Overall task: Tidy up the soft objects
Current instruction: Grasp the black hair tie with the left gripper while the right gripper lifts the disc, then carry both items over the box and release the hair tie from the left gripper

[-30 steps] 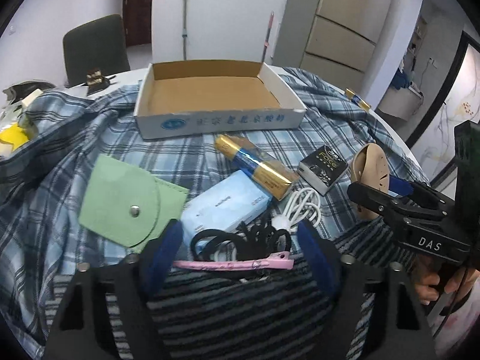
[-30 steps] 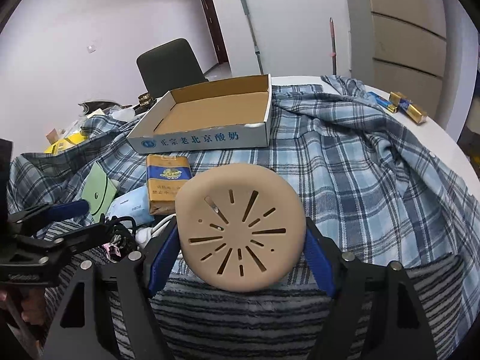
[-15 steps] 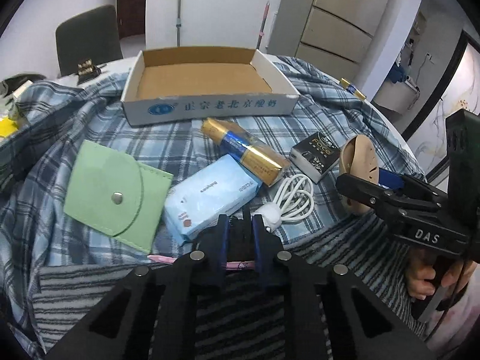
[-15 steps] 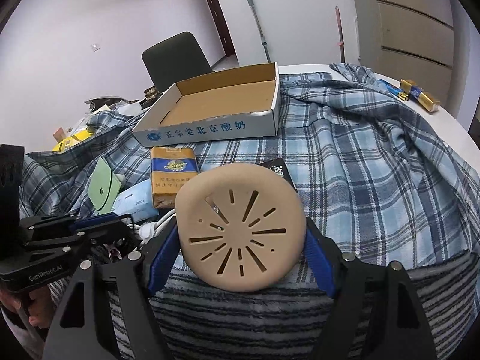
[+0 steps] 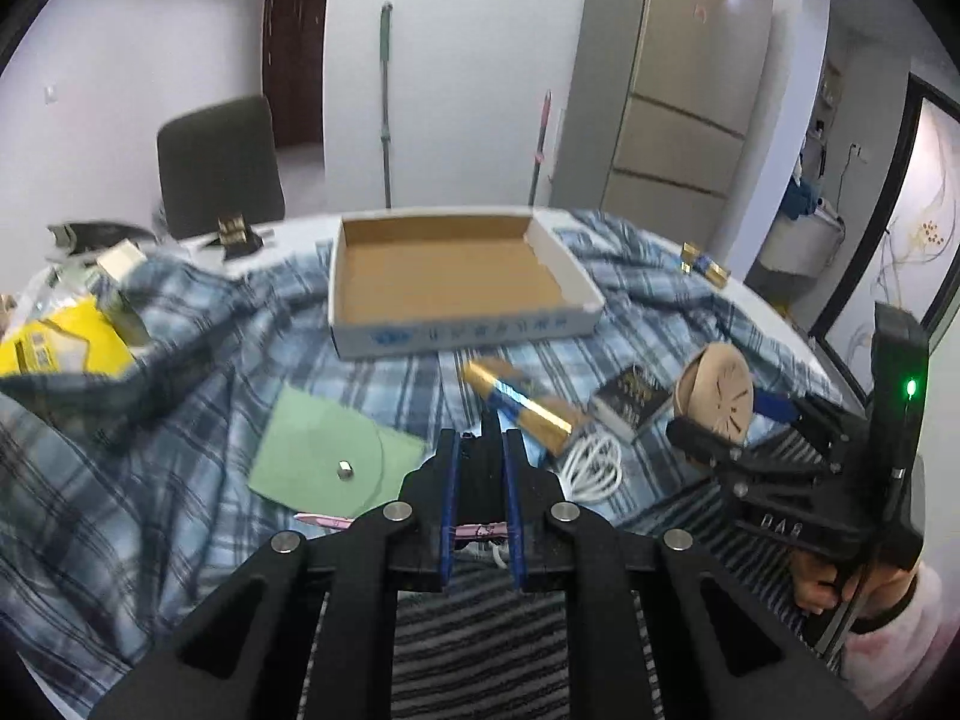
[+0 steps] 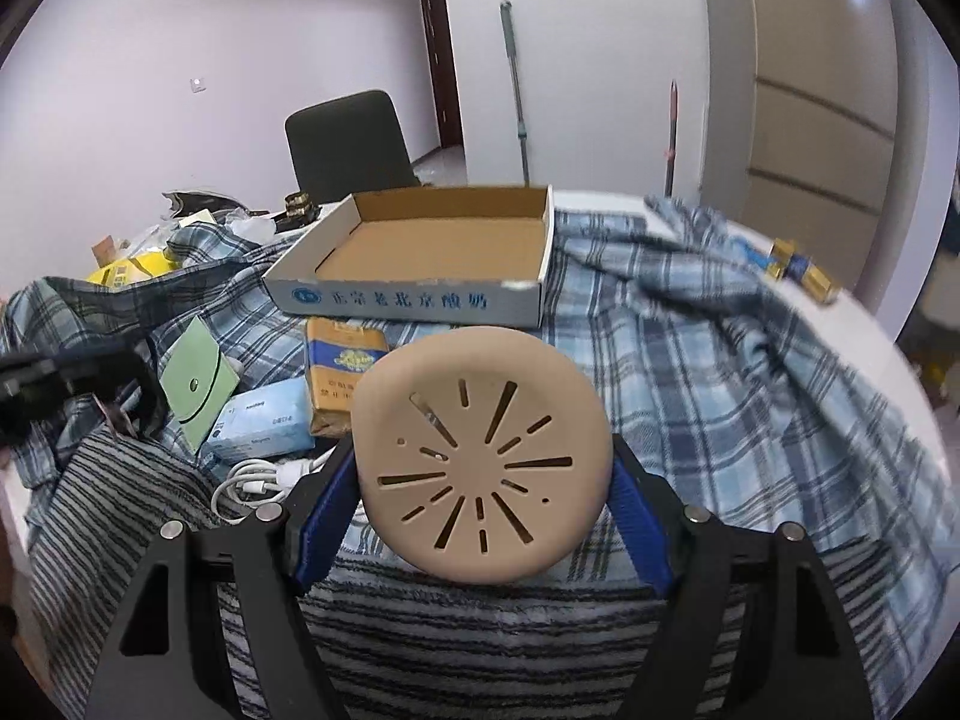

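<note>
My left gripper [image 5: 482, 450] is shut on a bundle of black hair ties [image 5: 480, 480]. A pink hair clip [image 5: 324, 521] is caught in the same grip and sticks out to the left. The bundle hangs above the striped cloth [image 5: 480, 648]. My right gripper [image 6: 483, 480] holds a round tan slotted disc [image 6: 483, 456] by its edges, upright above the plaid shirt [image 6: 690, 420]. In the left wrist view the disc [image 5: 717, 387] and right gripper [image 5: 714, 450] are at the right. An empty cardboard tray [image 5: 468, 333] stands behind; in the right wrist view the tray [image 6: 408, 300] is straight ahead.
On the shirt lie a green snap pouch [image 5: 330, 456], a gold and blue carton [image 5: 522, 402], a black box [image 5: 630, 393] and a coiled white cable [image 5: 591, 462]. A blue tissue pack [image 6: 264, 426] lies beside the carton. Yellow packaging [image 5: 54, 342] sits far left. A chair [image 5: 219, 168] stands behind the table.
My left gripper closed on the hair ties and pink clip, then rose and tipped up, so the table looks lower. The right gripper kept the disc and moved slightly.
</note>
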`<state>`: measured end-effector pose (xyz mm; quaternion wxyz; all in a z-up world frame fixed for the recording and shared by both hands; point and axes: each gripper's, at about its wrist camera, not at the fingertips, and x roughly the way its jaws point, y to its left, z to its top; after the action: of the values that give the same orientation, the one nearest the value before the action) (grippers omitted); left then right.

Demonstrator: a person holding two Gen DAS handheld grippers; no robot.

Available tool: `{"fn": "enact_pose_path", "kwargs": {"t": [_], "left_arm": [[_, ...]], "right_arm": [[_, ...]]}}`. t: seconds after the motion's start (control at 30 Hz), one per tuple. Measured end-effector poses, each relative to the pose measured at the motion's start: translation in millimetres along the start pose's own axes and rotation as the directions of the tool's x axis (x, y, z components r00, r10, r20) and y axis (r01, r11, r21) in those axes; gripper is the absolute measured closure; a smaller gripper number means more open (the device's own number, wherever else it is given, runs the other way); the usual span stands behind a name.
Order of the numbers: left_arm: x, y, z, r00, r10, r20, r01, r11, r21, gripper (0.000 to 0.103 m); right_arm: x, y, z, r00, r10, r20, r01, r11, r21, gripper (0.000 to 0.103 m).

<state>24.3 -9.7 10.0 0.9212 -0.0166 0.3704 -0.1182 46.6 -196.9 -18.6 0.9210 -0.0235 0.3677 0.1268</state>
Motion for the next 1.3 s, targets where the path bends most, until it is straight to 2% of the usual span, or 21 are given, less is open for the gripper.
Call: {"fn": "enact_pose_path", "kwargs": {"t": [0.2, 0.37, 0.5, 0.6, 0.77, 0.9, 1.0, 1.13, 1.3], "left_arm": [[-16.8, 2.4, 18.3, 0.996, 0.008, 0.094, -0.007, 1.000, -0.015, 0.089], [-29.8, 1.2, 48.3, 0.982, 0.029, 0.189, -0.026, 1.000, -0.018, 0.089], [-37.9, 2.8, 70.7, 0.968, 0.061, 0.244, -0.053, 0.998, -0.039, 0.089], [-39.3, 2.1, 90.9, 0.959, 0.078, 0.273, -0.071, 0.997, -0.036, 0.089], [-40.2, -2.5, 130.9, 0.942, 0.084, 0.326, -0.078, 0.996, -0.033, 0.089], [-39.3, -3.6, 155.9, 0.925, 0.087, 0.370, -0.077, 0.996, -0.041, 0.089], [-29.1, -3.2, 173.8, 0.924, 0.091, 0.372, -0.080, 0.996, -0.044, 0.089], [-6.0, -0.6, 188.8, 0.932, 0.100, 0.348, -0.090, 0.995, -0.044, 0.089], [29.9, 10.3, 185.7, 0.953, 0.113, 0.280, -0.105, 0.994, -0.043, 0.089]], "right_arm": [[-24.5, 3.8, 23.0, 0.996, 0.001, 0.088, -0.001, 1.000, 0.001, 0.027], [-45.0, 6.6, 55.9, 0.982, -0.029, 0.189, 0.032, 0.999, -0.012, 0.027], [-61.2, 9.9, 88.2, 0.959, -0.052, 0.277, 0.058, 0.998, -0.013, 0.027], [-69.6, 13.3, 119.1, 0.935, -0.070, 0.348, 0.083, 0.996, -0.021, 0.026], [-72.1, 11.9, 168.7, 0.908, -0.094, 0.409, 0.099, 0.995, 0.008, 0.026], [-61.4, 8.8, 196.4, 0.911, -0.094, 0.401, 0.095, 0.995, 0.017, 0.026], [-49.6, 0.9, 207.1, 0.918, -0.086, 0.387, 0.075, 0.996, 0.042, 0.026], [-26.7, -4.4, 209.9, 0.929, -0.089, 0.360, 0.076, 0.996, 0.050, 0.026], [10.4, -9.4, 200.7, 0.957, -0.079, 0.278, 0.067, 0.996, 0.054, 0.026]]}}
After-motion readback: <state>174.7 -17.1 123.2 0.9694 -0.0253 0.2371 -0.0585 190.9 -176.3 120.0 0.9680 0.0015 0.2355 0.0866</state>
